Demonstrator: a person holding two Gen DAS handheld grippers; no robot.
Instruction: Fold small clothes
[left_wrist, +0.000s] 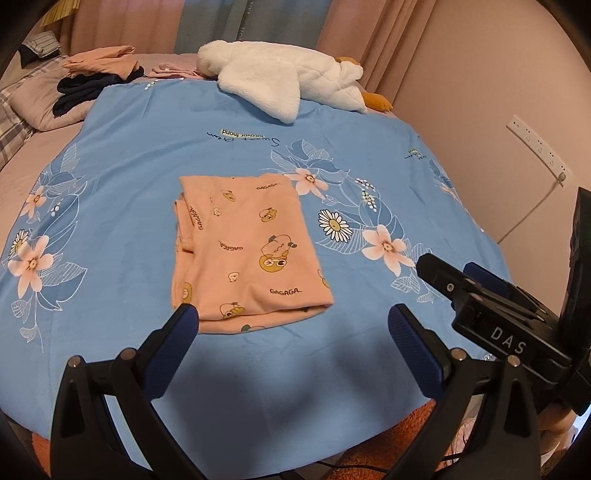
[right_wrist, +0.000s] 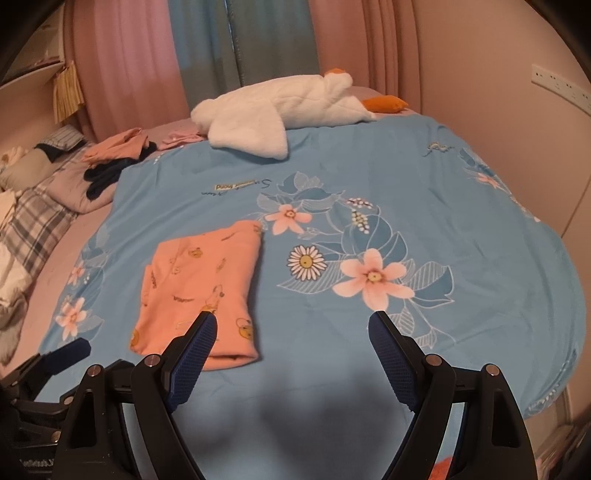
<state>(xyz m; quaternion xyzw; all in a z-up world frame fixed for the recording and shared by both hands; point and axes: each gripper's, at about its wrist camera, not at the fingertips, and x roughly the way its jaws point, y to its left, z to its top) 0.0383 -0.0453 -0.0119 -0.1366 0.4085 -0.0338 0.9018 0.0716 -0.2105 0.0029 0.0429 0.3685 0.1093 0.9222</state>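
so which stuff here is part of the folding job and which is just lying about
Part of the job:
- folded pink garment
- left gripper, open
- right gripper, open
- blue floral sheet as the work surface

Lying about:
- white plush goose
- pile of clothes at the far edge
- pillow
- wall socket strip

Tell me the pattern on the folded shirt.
Peach shirt with cartoon bears and GAGAGA lettering; clearest in left wrist view.

Soft, warm indoor light fills both views, dim and pinkish through the curtains (right_wrist: 125, 66) — no glare anywhere. A broad dark shadow pools on the blue bedspread (left_wrist: 122, 177) at the near edge. Fisheye bending curves the wall (left_wrist: 480, 74) and edges, with black corners — the right view looks slightly softer.
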